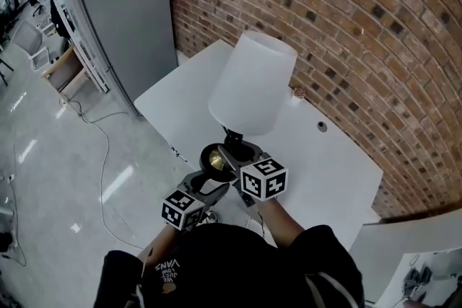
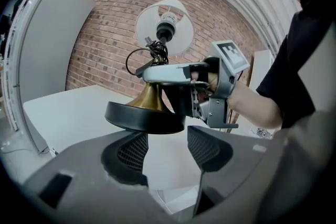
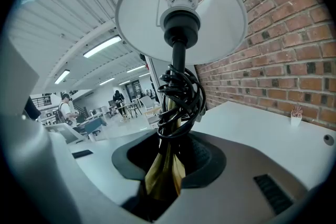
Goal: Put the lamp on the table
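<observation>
Bright, even indoor light. Glare streaks the glossy grey floor [image 1: 65, 177], left of head view. Ceiling strip lights [image 3: 102, 45] glow upper left in right gripper view. White-shaded brass lamp [image 1: 253, 83] looks washed out. Both gripper views: fisheye bulge, black corners, soft foreground.

Place: open-plan office or lab workspace, industrial in look.
Right side: bare brick wall [image 1: 325, 18], with a white table [image 1: 325, 155] set against it.
Floor: polished grey floor [image 1: 58, 155], a loose cable [image 1: 107, 148] trailing over it.
Left side: tall grey partition panel [image 1: 123, 3].
Far end: ribbed ceiling [image 3: 68, 13] with strip lights [image 3: 102, 45]; people [image 3: 116, 97] among desks and chairs [image 3: 142, 105].
</observation>
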`<state>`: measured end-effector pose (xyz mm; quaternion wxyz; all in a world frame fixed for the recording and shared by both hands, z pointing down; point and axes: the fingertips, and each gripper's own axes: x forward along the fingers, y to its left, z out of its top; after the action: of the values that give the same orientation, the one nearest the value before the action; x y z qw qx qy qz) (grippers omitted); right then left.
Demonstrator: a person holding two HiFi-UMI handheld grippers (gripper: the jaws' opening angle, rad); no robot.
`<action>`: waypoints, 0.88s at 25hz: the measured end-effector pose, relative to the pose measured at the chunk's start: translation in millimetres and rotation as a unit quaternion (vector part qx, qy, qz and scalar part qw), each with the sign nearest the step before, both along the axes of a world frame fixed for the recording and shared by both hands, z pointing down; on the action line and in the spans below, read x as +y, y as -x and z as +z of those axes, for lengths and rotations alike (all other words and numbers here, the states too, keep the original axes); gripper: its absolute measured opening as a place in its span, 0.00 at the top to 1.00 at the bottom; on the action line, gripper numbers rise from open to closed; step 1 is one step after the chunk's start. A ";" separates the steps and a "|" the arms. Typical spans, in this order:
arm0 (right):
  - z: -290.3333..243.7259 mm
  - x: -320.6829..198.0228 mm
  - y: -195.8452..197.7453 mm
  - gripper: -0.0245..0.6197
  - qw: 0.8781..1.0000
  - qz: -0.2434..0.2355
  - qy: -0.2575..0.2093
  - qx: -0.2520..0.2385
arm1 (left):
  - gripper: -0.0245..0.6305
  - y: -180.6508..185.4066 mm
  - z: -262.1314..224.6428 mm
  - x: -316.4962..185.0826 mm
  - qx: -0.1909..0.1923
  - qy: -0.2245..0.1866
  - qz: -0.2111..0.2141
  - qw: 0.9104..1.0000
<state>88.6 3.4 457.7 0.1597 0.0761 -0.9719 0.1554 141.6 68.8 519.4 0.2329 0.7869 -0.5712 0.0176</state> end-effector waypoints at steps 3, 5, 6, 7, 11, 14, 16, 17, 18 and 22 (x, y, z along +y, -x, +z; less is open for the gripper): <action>1.7 -8.6 5.5 0.78 1.000 0.004 0.005 -0.001 | 0.60 7.7 1.1 -7.9 -0.001 0.002 0.000 1.000; 2.3 -14.2 12.4 0.78 1.000 0.009 0.005 0.000 | 0.60 15.1 1.5 -13.1 0.000 0.004 0.003 1.000; 2.6 -16.3 16.0 0.78 1.000 0.011 0.005 0.001 | 0.60 19.0 1.7 -14.8 0.001 0.005 0.006 1.000; 3.2 -18.3 19.4 0.78 1.000 0.014 0.006 0.002 | 0.60 22.7 2.1 -16.4 0.002 0.007 0.010 1.000; 6.8 -32.1 34.7 0.78 0.999 0.038 0.004 0.008 | 0.61 40.2 5.8 -27.9 0.007 0.005 0.035 0.999; 6.8 -42.2 52.5 0.78 0.998 0.063 0.003 0.009 | 0.61 61.9 6.9 -35.9 0.006 0.002 0.057 0.998; 5.9 -49.1 67.8 0.78 0.997 0.079 0.001 0.011 | 0.62 80.3 6.4 -42.4 0.005 0.003 0.073 0.997; 5.3 -52.4 75.5 0.78 0.996 0.088 0.000 0.011 | 0.61 89.2 6.2 -45.4 0.005 0.005 0.082 0.997; 4.7 -55.9 82.8 0.78 0.995 0.096 -0.002 0.011 | 0.62 97.7 6.2 -48.0 0.005 0.007 0.092 0.996; -0.2 -73.2 112.5 0.78 0.991 0.133 -0.011 0.007 | 0.62 133.4 4.1 -63.2 0.000 0.004 0.129 0.992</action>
<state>-23.9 -69.8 457.5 0.1439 0.2076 -0.9535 0.1645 8.2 5.5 523.4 0.2315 0.8533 -0.4646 0.0495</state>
